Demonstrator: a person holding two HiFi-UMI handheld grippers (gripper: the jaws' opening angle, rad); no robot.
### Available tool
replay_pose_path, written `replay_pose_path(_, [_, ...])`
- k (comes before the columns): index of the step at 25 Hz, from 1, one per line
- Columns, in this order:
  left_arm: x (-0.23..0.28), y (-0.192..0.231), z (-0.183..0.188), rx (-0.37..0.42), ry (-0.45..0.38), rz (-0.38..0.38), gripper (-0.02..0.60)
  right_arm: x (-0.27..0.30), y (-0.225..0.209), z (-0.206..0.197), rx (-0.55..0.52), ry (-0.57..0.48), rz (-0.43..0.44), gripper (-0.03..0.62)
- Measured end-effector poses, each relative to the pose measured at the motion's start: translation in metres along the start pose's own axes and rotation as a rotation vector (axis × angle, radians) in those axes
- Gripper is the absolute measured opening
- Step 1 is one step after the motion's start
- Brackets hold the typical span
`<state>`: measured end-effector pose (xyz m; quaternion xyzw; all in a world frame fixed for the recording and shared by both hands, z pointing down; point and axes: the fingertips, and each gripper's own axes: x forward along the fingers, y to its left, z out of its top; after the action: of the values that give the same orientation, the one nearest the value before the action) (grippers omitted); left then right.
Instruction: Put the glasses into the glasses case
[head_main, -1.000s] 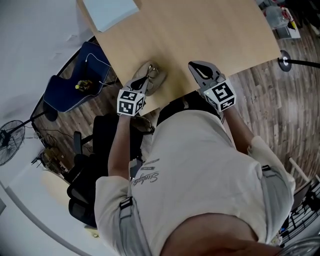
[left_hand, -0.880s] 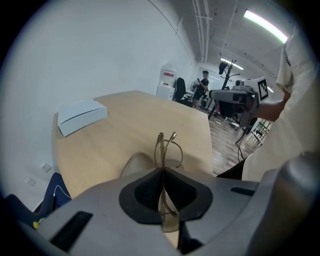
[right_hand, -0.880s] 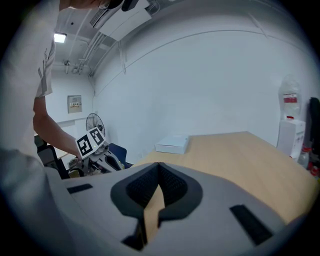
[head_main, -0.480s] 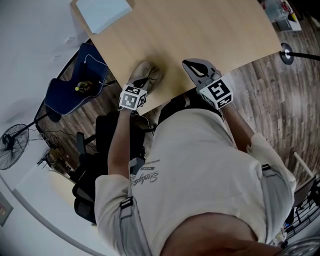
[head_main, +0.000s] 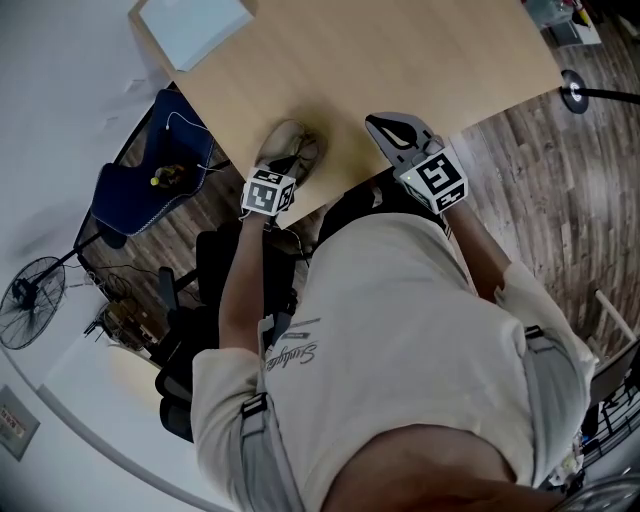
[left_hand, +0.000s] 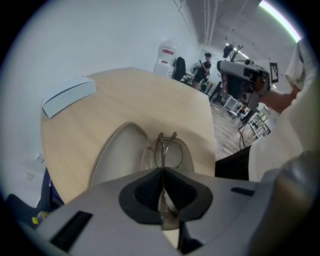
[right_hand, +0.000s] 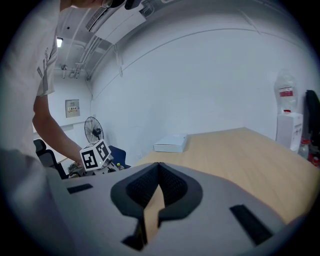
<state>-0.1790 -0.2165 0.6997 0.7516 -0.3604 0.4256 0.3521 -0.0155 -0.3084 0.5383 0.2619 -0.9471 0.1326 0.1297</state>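
Head view, looking steeply down past the person's pale shirt: a light wooden table (head_main: 400, 50) fills the upper part of the frame. An open beige case (head_main: 283, 138) lies near the table's front edge. The left gripper (head_main: 290, 162) points steeply down at the case, with its marker cube nearest the person. The right gripper (head_main: 385, 128) hangs above the same edge, well to the right of the case and apart from it. A white box (head_main: 195, 22) sits at the table's far left corner. On the floor to the left are a blue chair (head_main: 140, 180) and a fan (head_main: 28, 292).

Left gripper view: the jaws are clenched on the folded glasses (left_hand: 172, 155), pinching the frame between the dark pads. The lenses stick out beyond the jaw tips, directly above the case's open shell. Whether the glasses touch the lining cannot be told. The case lid spreads out to the left. The box lies far back on the table, and the right gripper shows at the upper right.

Right gripper view: the jaws are closed together with nothing between them, only a thin sliver of tabletop showing through the gap. The left gripper's cube, the fan and the box appear beyond them.
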Motion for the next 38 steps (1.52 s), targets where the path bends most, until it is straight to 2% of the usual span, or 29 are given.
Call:
replay_pose_path(9, [0.012, -0.007, -0.009, 0.014, 0.049, 0.001, 0.023, -0.001, -0.002, -0.004, 0.005, 0.001, -0.016, -0.006])
replay_pose_path(17, [0.015, -0.01, -0.008, 0.037, 0.075, 0.057, 0.023, -0.005, -0.003, -0.008, 0.009, 0.008, -0.009, -0.006])
replay_pose_path(24, [0.014, -0.007, -0.001, 0.086, 0.069, 0.126, 0.023, -0.008, -0.006, -0.012, 0.01, 0.011, -0.002, -0.006])
replay_pose_path(28, [0.013, -0.009, -0.001, 0.089, 0.063, 0.155, 0.026, -0.011, -0.006, -0.015, 0.011, 0.015, 0.005, -0.006])
replay_pose_path(29, [0.013, -0.009, -0.002, 0.086, 0.058, 0.163, 0.039, -0.011, -0.006, -0.016, 0.011, 0.015, 0.007, -0.006])
replay_pose_path(30, [0.013, -0.008, -0.002, 0.083, 0.054, 0.171, 0.097, -0.012, -0.006, -0.016, 0.01, 0.015, 0.009, -0.006])
replay_pose_path(31, [0.014, -0.008, -0.003, 0.08, 0.052, 0.179, 0.126, -0.012, -0.007, -0.017, 0.01, 0.015, 0.01, -0.006])
replay_pose_path(38, [0.007, -0.003, 0.0, 0.065, 0.038, 0.258, 0.133, -0.016, -0.011, -0.018, 0.009, 0.017, 0.018, -0.006])
